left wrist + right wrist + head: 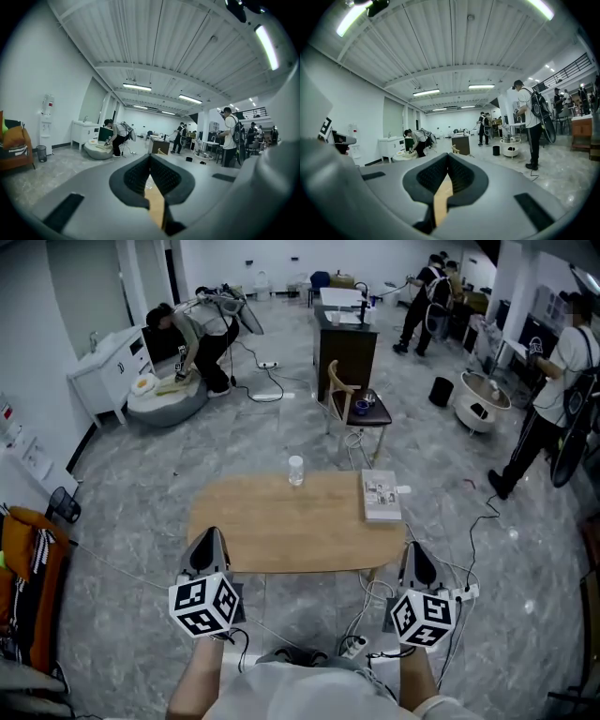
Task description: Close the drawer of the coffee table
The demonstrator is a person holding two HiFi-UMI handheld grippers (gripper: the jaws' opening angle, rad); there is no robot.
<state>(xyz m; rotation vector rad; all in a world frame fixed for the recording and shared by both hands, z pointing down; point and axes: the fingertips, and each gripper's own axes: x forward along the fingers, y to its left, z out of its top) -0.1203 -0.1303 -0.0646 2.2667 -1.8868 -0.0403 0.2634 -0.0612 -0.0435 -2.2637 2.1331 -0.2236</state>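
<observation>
The wooden coffee table (281, 521) stands on the marble floor in front of me; from above I see only its top, and no drawer shows. My left gripper (208, 538) hangs over the table's near left edge, jaws shut with nothing between them. My right gripper (414, 554) hovers just off the near right corner, shut and empty as well. In the left gripper view the left gripper (150, 158) points level across the room, a strip of tabletop (157, 206) showing below its closed tips. The right gripper (448, 159) looks the same way, jaws together.
A plastic cup (296, 470) and a booklet (381, 495) lie on the table's far side. A chair (354, 411) stands beyond it. Cables and a power strip (466, 592) run over the floor at the right. Several people work further off.
</observation>
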